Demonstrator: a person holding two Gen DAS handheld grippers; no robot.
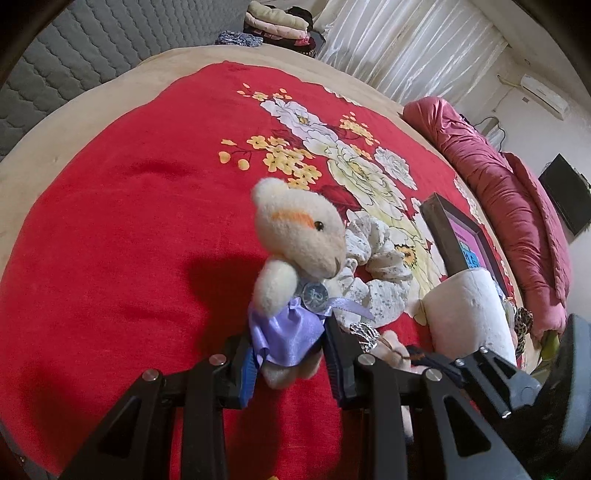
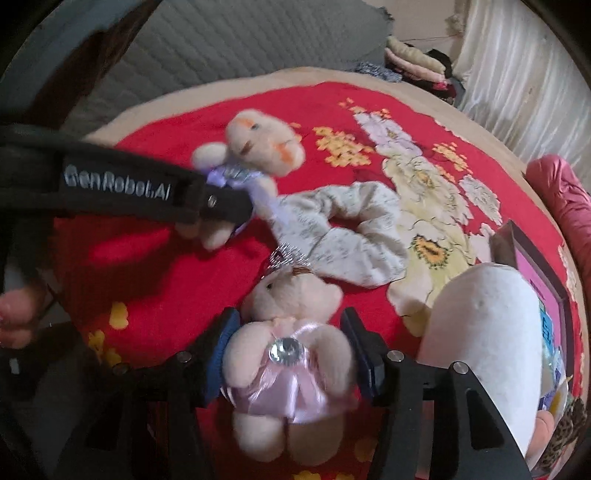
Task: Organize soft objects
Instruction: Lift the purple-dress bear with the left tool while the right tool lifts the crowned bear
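- While my left tool (image 1: 290, 354) is clamped on the lilac-dressed bear (image 1: 295, 254) at its satin skirt, the toy sits upright between the blue pads with its head tipped toward the right.
- My right tool (image 2: 290, 354) has its pads pressed against both sides of the pink-dressed bear (image 2: 288, 365), gripping it at the body; a clear gem sits on that bear's chest.
- Both bears are over the red floral blanket (image 1: 122, 206) that covers the bed.
- Just behind the bears lies a pale printed scrunchie (image 2: 347, 225), flat on the blanket, with a small silver crown ornament (image 2: 286, 256) near the pink bear's head.
- To the right stands a white rounded cushion-like object (image 2: 487, 350), close beside my right tool and crowding that side.
- Behind it a dark-framed box (image 1: 461, 240) with a pink inside shows a small blue label; I cannot read the writing.
- A leopard-print item (image 2: 565, 439) peeks out at the far right edge.
- A rolled maroon quilt (image 1: 509, 206) runs along the bed's right side, and folded clothes (image 1: 277, 22) are stacked beyond the head of the bed.
- In the right wrist view, the left tool's body carries the white lettering "GenRobot.AI".
- A silver disc hangs at the lilac bear's neck; its mark is too small to read.
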